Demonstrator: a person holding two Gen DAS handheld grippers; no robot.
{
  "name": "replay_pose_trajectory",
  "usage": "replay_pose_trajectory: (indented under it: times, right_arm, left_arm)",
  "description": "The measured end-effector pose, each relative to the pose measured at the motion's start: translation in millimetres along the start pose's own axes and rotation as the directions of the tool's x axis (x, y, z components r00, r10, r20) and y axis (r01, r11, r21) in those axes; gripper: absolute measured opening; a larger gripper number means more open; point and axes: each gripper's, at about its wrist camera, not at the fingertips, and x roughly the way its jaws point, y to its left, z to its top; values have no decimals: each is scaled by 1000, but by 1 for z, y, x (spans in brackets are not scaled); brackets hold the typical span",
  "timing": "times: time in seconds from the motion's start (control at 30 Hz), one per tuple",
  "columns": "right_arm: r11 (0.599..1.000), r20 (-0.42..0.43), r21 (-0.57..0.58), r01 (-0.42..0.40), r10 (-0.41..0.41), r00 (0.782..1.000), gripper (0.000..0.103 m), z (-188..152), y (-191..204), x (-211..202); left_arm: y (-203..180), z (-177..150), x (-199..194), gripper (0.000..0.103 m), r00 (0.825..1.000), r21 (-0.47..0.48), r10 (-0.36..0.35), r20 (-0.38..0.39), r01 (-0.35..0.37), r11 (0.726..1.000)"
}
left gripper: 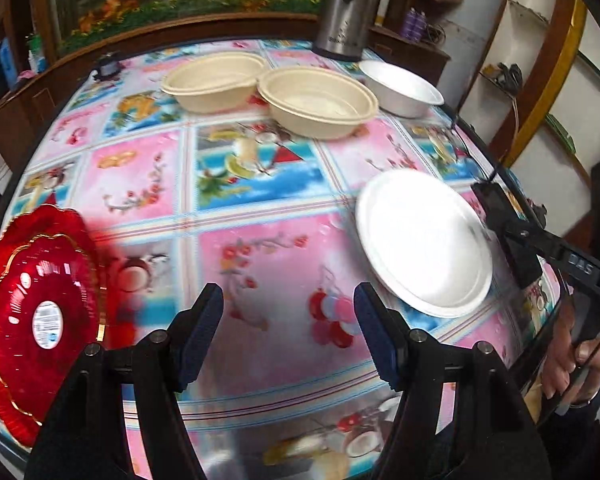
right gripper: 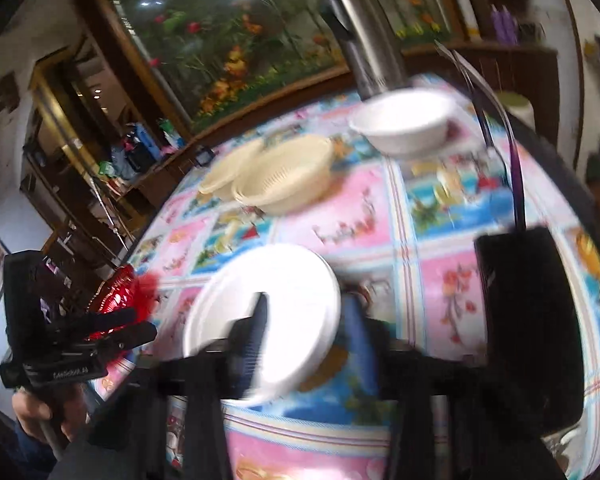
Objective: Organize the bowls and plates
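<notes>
A white plate (right gripper: 268,292) lies tilted at the near right of the flowered table (left gripper: 260,208). My right gripper (right gripper: 306,300) is shut on its near rim, one finger over the plate and one beside its edge. In the left wrist view the same plate (left gripper: 420,240) shows with the right gripper (left gripper: 512,236) at its right rim. My left gripper (left gripper: 289,292) hangs open and empty above the table, just right of a red gold-rimmed plate (left gripper: 40,300). Two beige bowls (left gripper: 216,80) (left gripper: 318,100) and a white bowl (left gripper: 400,88) stand at the far side.
A steel flask (left gripper: 344,8) stands behind the bowls at the table's far edge. A black box with a cable (right gripper: 528,320) fills the right of the right wrist view. The person's hand (left gripper: 568,364) shows at the table's right edge. Wooden shelves surround the table.
</notes>
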Motion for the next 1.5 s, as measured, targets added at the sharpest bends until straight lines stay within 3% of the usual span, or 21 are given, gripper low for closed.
replay_pose_trajectory:
  times: [0.13,0.27,0.37,0.47,0.57,0.7,0.8,0.9,1.0,1.07,1.17,1.27,1.5]
  right_arm:
    - [998,-42,52,-25,28,999,22,-5,-11,7]
    - [996,-63,77,-48,53,997,8,-8,-12,16]
    - [994,-69,83,-73,78,995,8,-10,-6,19]
    - [991,-80,95,-91,98,992,8,-13,-4,23]
    - [991,-94,86,-104,112,989,9,-15,2,25]
    - [992,-90,36,-117,120,989,13,-15,16,24]
    - [995,-87,1,-97,96,992,26,-14,17,18]
    - [995,-77,-16,-98,97,992,30,-16,14,10]
    - [995,-89,-34,-89,86,992,26,-20,17,11]
    - [995,-100,-32,-92,88,991,9,-21,18,15]
    - [995,-103,-1,-96,95,990,8,-21,16,19]
    - [992,-100,14,-125,125,987,7,-22,17,20]
    - [993,-99,6,-114,114,989,7,-22,20,21]
  left_arm:
    - [-5,2,-1,67,1000,-6,-23,10,23,1000]
    - [-7,4,2,67,999,-13,-47,19,47,999]
    - [-9,7,10,65,998,-16,-56,18,56,998]
    - [-12,4,18,55,999,-2,-52,-2,52,999]
    - [-14,0,27,23,998,7,-52,-22,53,999]
    - [-17,-7,30,23,999,16,-44,-25,44,999]
    - [-16,-10,30,23,999,11,-50,-17,50,999]
    - [-16,-12,30,23,998,9,-58,-12,58,998]
    - [-18,-13,30,23,998,13,-62,-8,62,998]
    - [-21,-13,27,23,997,23,-73,5,73,997]
    - [-25,-15,25,23,999,50,-39,24,38,998]
    - [-24,-16,25,23,999,48,-42,27,41,998]
    - [-22,-16,23,23,998,46,-51,37,50,998]
